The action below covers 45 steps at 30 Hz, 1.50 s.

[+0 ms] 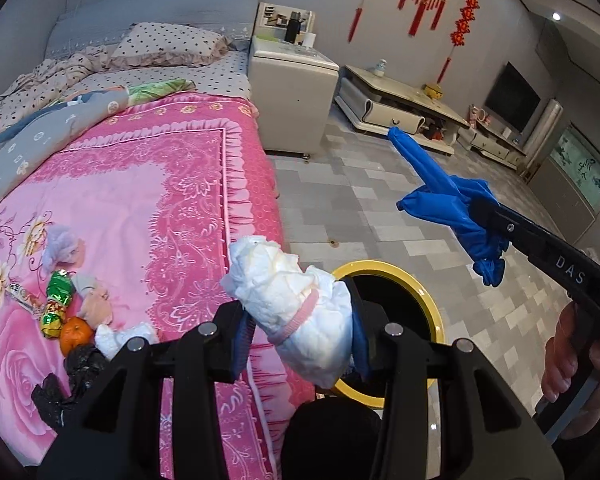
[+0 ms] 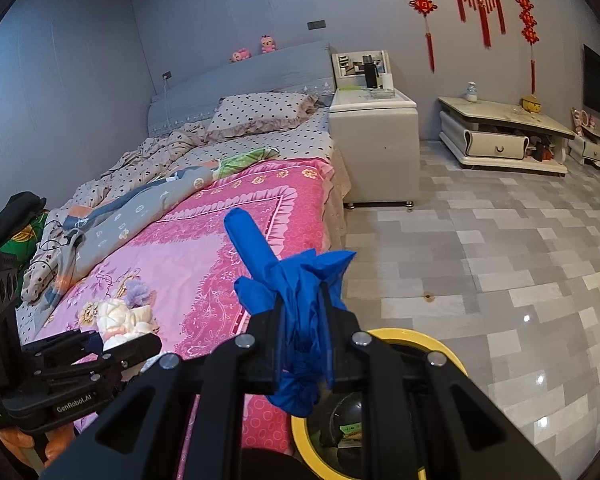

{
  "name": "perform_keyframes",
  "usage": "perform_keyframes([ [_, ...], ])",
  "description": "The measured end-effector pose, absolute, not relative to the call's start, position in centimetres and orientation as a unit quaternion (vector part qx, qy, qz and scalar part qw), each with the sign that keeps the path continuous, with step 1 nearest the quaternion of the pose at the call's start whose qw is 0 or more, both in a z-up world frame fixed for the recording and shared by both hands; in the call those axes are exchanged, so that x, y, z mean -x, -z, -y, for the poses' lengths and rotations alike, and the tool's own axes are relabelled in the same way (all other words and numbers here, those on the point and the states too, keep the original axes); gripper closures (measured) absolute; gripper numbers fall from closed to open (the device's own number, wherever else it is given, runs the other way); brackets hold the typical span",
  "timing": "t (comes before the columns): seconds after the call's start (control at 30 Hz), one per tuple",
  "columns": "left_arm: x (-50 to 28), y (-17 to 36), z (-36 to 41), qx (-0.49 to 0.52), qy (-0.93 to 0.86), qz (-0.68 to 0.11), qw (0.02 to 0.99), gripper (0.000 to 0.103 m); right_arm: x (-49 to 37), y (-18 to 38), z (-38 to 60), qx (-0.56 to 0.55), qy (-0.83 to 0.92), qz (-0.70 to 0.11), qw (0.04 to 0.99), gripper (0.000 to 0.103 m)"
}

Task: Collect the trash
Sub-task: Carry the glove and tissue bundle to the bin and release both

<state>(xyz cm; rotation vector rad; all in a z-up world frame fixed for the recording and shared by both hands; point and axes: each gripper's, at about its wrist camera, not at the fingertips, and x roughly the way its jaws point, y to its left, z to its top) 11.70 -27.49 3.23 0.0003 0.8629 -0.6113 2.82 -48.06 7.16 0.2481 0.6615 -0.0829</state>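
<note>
My left gripper [image 1: 300,324] is shut on a rolled white diaper [image 1: 288,308] with a pink band, held at the bed's edge beside the yellow-rimmed trash bin [image 1: 428,292]. My right gripper [image 2: 304,320] is shut on a crumpled blue glove [image 2: 296,280], held above the bin [image 2: 420,338]; the glove also shows in the left wrist view [image 1: 448,204]. On the pink bedspread [image 1: 140,200] lie more scraps: a green and gold wrapper [image 1: 56,304], an orange [image 1: 75,334], white tissue [image 1: 118,338], a black bag [image 1: 68,384] and a purple-grey wad [image 1: 62,246].
A white nightstand [image 2: 374,140] stands beside the bed's head. A low white TV cabinet [image 2: 500,136] lines the far wall. Grey tiled floor [image 2: 500,260] lies right of the bed. Rumpled quilts and a pillow [image 2: 260,114] cover the bed's far half.
</note>
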Motion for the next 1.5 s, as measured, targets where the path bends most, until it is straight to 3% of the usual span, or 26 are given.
perform_keyframes([
  [0.77,-11.4,5.0,38.2,-0.069,0.342,-0.464,0.814,0.063,-2.2,0.9,55.7,-0.193,0.100,-0.382,0.898,0.089],
  [1.03,-11.6,5.2,38.5,-0.061,0.352,-0.466,0.810,0.054,-2.3,1.7,56.5,-0.199,0.110,-0.383,0.895,0.087],
  [1.27,-11.6,5.2,38.0,-0.055,0.353,-0.464,0.810,0.044,-2.1,1.6,57.3,-0.211,0.125,-0.380,0.892,0.068],
  [1.5,-11.4,5.1,37.2,-0.052,0.352,-0.458,0.815,0.033,-1.6,1.4,57.7,-0.217,0.143,-0.377,0.889,0.059],
])
